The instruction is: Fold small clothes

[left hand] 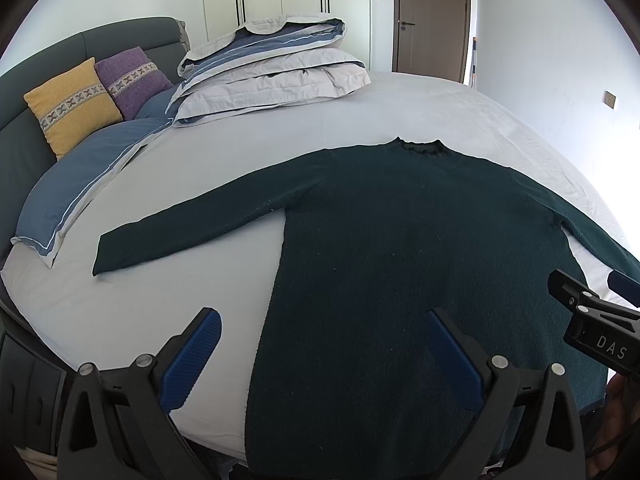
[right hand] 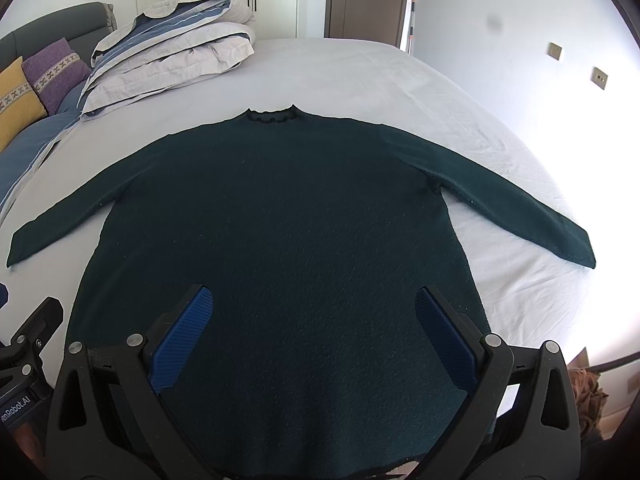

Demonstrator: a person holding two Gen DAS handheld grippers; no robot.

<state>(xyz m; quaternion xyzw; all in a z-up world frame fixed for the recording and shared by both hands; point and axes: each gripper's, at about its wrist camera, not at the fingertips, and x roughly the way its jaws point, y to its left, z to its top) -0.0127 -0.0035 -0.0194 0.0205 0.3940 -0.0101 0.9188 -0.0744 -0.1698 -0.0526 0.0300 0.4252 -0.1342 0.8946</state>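
Your sweater (right hand: 280, 220) lay flat on the bed (right hand: 360, 76), both sleeves spread, collar toward the folded duvet (right hand: 172, 60). You held the left gripper (left hand: 320, 354) and right gripper (right hand: 314, 332) wide apart above its hem, gripping nothing.

sweater (left hand: 400, 240): right sleeve end hidden behind right gripper (left hand: 592, 300) in left wrist view | sweater hem: cut off by near edge in both views | brown object (right hand: 586, 384) near right: too partial to identify
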